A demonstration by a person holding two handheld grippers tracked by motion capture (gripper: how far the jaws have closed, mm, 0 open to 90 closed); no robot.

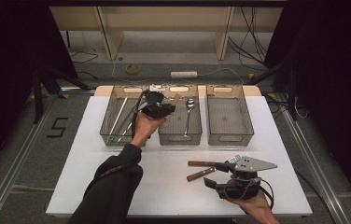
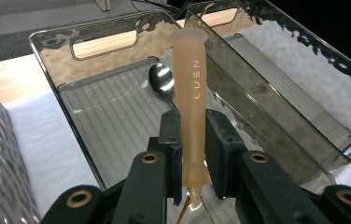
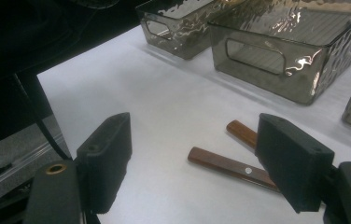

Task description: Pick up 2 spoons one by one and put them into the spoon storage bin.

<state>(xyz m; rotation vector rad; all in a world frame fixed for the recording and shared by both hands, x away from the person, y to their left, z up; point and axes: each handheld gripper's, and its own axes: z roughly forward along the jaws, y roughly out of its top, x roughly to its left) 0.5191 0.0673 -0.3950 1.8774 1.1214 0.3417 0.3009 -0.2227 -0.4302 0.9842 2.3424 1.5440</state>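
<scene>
Now we hold the left gripper (image 2: 193,158) over the middle bin (image 1: 179,135), and its jaws are closed on a pale orange handle (image 2: 189,93) with the letters LUSN on it. The handle stands between the two black pads, touching both, and it points away from us over the bin floor. Below the pads two thin orange arms come out of the handle, so we think this is a pair of tongs (image 1: 175,100), but the far ends are hidden and we cannot tell how far the tongs are open or if they hold something. Just behind the handle a metal spoon (image 2: 160,81) lies in the same bin.

Our right gripper (image 3: 194,163) rests near the front edge of the white table (image 1: 164,186), well apart from the tongs. Its jaws stand wide apart with nothing between the pads. Two knives with wooden handles (image 3: 232,161) lie on the table just beyond it.
</scene>
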